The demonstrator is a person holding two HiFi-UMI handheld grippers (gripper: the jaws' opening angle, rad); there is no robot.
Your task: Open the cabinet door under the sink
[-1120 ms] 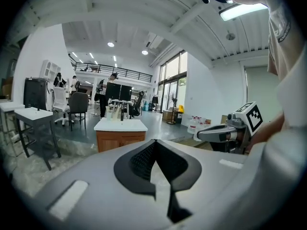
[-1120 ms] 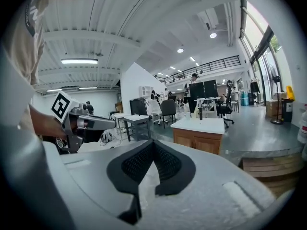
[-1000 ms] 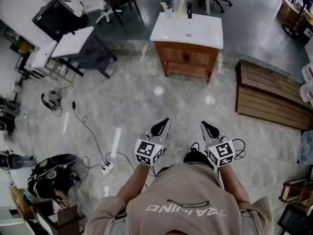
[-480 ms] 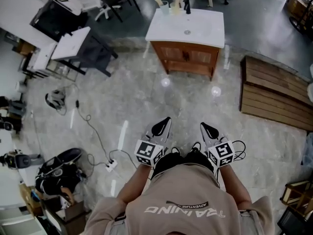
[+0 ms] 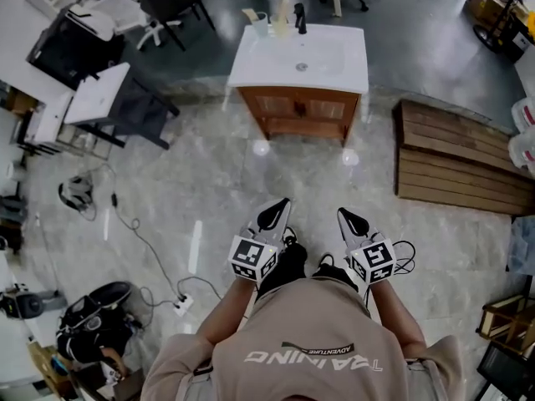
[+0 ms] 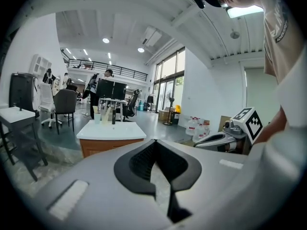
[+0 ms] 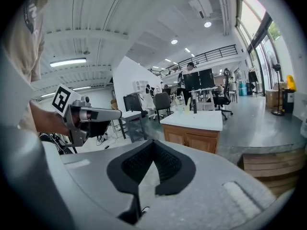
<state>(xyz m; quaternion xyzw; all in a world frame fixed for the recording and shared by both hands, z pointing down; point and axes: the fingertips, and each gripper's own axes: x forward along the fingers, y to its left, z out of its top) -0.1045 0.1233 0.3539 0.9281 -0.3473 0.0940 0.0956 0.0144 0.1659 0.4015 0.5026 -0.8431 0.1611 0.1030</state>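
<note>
The wooden sink cabinet (image 5: 299, 107) with a white basin top (image 5: 301, 57) stands on the floor well ahead of me, its two doors closed. My left gripper (image 5: 274, 215) and right gripper (image 5: 353, 221) are held side by side in front of the person's body, far short of the cabinet. Both are shut with nothing between the jaws. In the left gripper view the cabinet (image 6: 110, 146) shows beyond the shut left gripper (image 6: 154, 145). From the right gripper view, the cabinet (image 7: 192, 138) lies past the shut right gripper (image 7: 152, 147).
A wooden pallet (image 5: 456, 161) lies right of the cabinet. A black faucet (image 5: 300, 17) and bottles (image 5: 280, 19) stand on the basin top. Desks and chairs (image 5: 100, 90) fill the far left. A cable with a power strip (image 5: 180, 305) and a dark bag (image 5: 92, 312) lie at left.
The person has walked towards the cabinet, carrying both shut grippers forward. The pallet and cabinet sit slightly lower and further left in the head view.
</note>
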